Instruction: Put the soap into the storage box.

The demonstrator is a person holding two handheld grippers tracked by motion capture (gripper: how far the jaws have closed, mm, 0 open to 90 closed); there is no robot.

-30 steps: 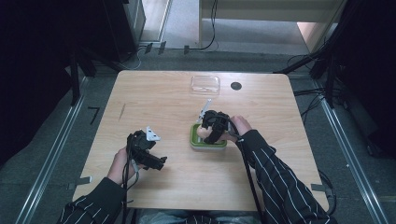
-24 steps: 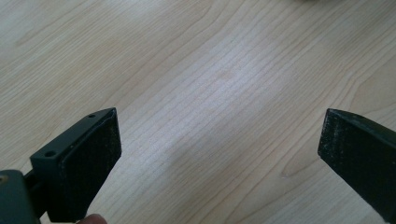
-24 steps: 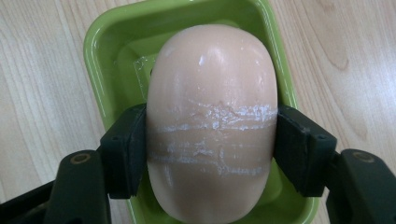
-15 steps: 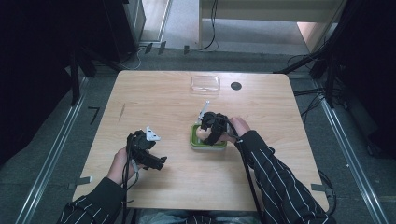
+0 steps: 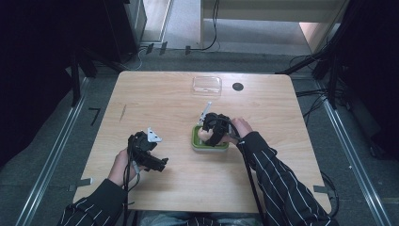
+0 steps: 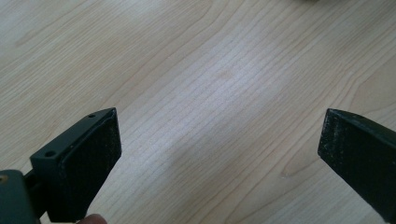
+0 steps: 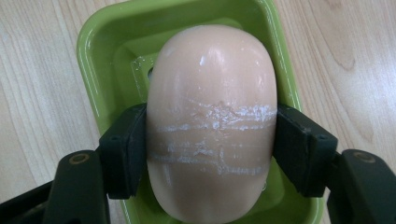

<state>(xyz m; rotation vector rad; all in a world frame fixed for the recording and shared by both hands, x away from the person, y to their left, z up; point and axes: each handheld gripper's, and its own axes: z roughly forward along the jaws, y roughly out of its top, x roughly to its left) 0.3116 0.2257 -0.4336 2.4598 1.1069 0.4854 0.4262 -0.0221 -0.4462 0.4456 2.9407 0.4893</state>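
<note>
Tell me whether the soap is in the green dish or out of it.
In. The soap sits over the hollow of the green dish, inside its rim, with the right gripper fingers pressed on both its sides.

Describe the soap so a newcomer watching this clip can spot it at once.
On the wooden table, look right of centre for the green dish. Above it, the right gripper clamps the soap by its sides. It is a pale peach, rounded bar with white scuff lines, unlike the clear lid at the far edge.

The left gripper (image 6: pixel 219 154) hangs over bare wooden table (image 6: pixel 196 70), its two black jaws set wide apart with nothing between them. A fingertip (image 6: pixel 91 219) shows at the bottom edge.
</note>
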